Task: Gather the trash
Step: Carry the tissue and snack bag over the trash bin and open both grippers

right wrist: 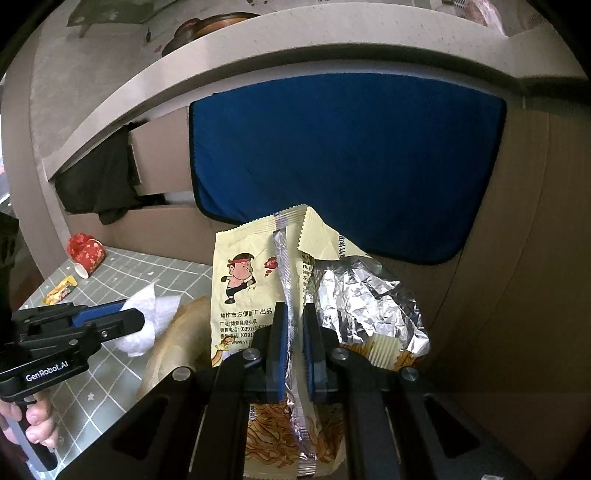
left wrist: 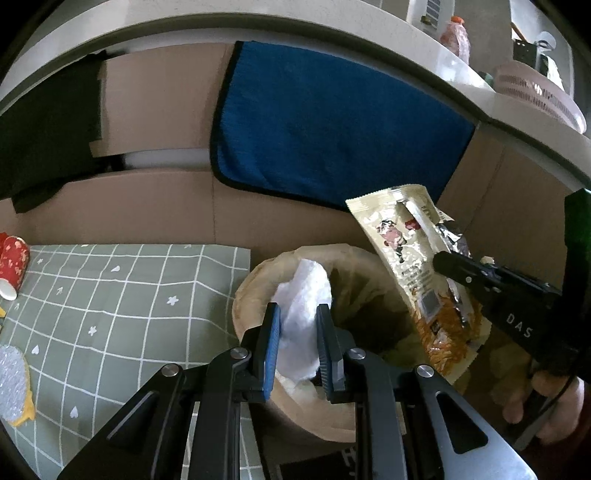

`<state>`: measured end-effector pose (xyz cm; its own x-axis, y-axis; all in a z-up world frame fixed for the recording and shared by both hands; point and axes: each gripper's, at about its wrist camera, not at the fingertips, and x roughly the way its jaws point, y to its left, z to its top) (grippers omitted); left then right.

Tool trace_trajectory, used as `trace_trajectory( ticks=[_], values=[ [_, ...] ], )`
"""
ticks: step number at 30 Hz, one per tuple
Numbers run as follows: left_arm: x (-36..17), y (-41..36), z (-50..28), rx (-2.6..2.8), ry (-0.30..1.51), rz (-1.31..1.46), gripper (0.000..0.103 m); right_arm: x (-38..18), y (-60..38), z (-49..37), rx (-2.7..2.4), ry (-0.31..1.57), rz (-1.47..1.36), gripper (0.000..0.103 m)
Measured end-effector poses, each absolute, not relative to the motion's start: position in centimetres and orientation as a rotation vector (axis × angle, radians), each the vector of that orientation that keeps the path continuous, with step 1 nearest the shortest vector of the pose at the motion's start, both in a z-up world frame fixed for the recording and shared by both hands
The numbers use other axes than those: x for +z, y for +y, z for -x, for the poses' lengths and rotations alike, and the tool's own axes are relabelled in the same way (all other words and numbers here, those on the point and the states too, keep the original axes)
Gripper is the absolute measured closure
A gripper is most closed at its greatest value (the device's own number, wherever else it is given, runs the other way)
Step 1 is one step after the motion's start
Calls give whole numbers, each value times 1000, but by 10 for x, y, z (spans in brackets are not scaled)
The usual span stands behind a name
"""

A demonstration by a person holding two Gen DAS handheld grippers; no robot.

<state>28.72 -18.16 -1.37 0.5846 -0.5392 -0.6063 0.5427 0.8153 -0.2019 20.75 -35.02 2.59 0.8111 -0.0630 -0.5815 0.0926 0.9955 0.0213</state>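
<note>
2 claws: left claw (left wrist: pixel 297 345) w/ 1 tissue (left wrist: pixel 303 314), right claw (right wrist: pixel 294 349) w/ 1 wrapper (right wrist: pixel 258 280)

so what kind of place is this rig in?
Probably a home kitchen corner: a stone-look counter holding a pan, a grid-pattern tablecloth, and a bag-lined trash bin beside cardboard panels.

So the surface is covered with a grey-green checked cloth (left wrist: pixel 122 295) with little white stars and hearts on it. At the far left a red patterned cup (left wrist: pixel 13 266) lies tipped on its side, and a small yellow sachet (right wrist: pixel 61 290) sits just near it. A sparkly white pad with a yellow edge (left wrist: pixel 14 384) lies at the near left.
</note>
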Motion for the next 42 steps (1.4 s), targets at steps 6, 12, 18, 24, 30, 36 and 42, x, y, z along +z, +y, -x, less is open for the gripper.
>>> trace_trajectory(
  ticks=[6,12,18,24,30,36,42],
  values=[
    [-20,-188,-295,-644,727,8,83,22,-352,-213,-75,631,-60,95],
    [-25,-193,-298,-646,729,0,83,15,-354,-221,-70,650,-64,95],
    [-31,-194,-303,-647,749,6,83,5,-356,-227,-63,676,-75,95],
    [-38,-196,-309,-679,777,36,83,-1,-358,-233,-61,693,-82,95],
    [-42,-199,-312,-746,787,63,70,-7,-362,-237,-62,705,-97,92],
    [-40,-200,-309,-778,793,65,50,-13,-363,-239,-62,719,-116,78],
    [-39,-192,-309,-703,773,42,47,-11,-362,-237,-58,718,-112,70]
  ],
)
